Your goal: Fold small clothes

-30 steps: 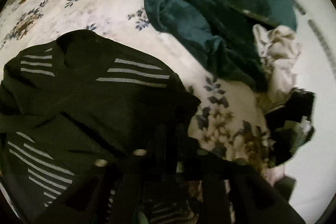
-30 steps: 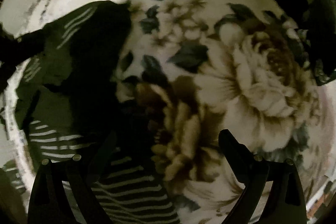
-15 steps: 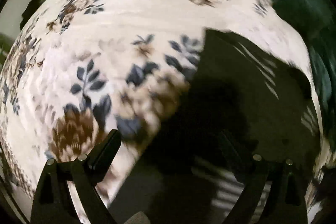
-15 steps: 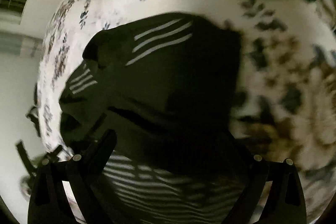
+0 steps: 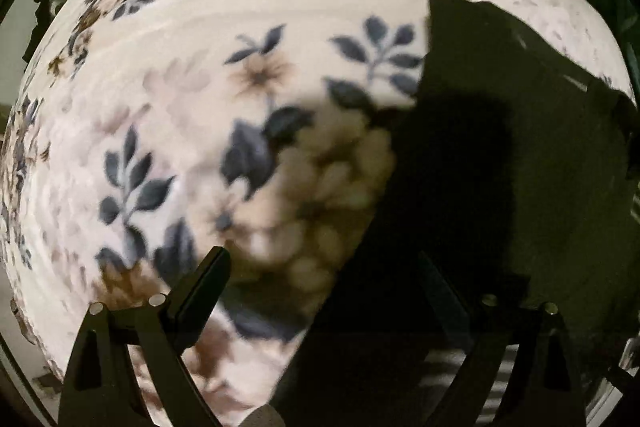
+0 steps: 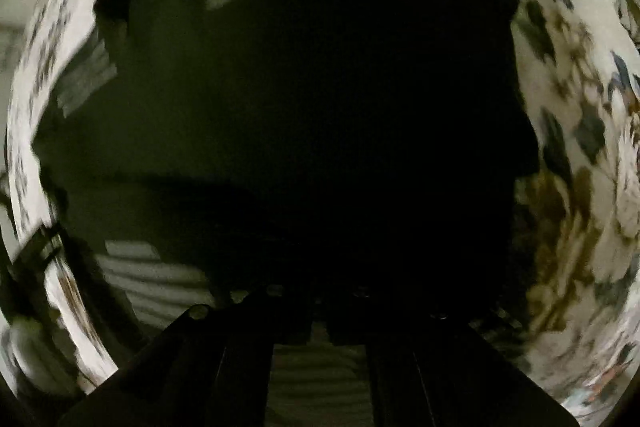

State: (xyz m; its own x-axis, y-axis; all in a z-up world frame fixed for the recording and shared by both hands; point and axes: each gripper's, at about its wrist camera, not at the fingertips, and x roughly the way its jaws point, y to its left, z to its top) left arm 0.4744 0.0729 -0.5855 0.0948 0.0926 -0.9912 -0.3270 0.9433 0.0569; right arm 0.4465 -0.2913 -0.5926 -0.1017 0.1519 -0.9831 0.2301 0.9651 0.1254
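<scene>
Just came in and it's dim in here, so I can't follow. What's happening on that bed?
A person is folding a dark garment with pale stripes on a white floral bedspread. The right hand-held gripper has just closed down over the garment, though it is too dark to see whether it pinches the cloth. The left hand-held gripper hangs open over the garment's edge, holding nothing.

Matt dark cloth garment (image 5: 520,147), plush bedspread (image 5: 240,27)
</scene>
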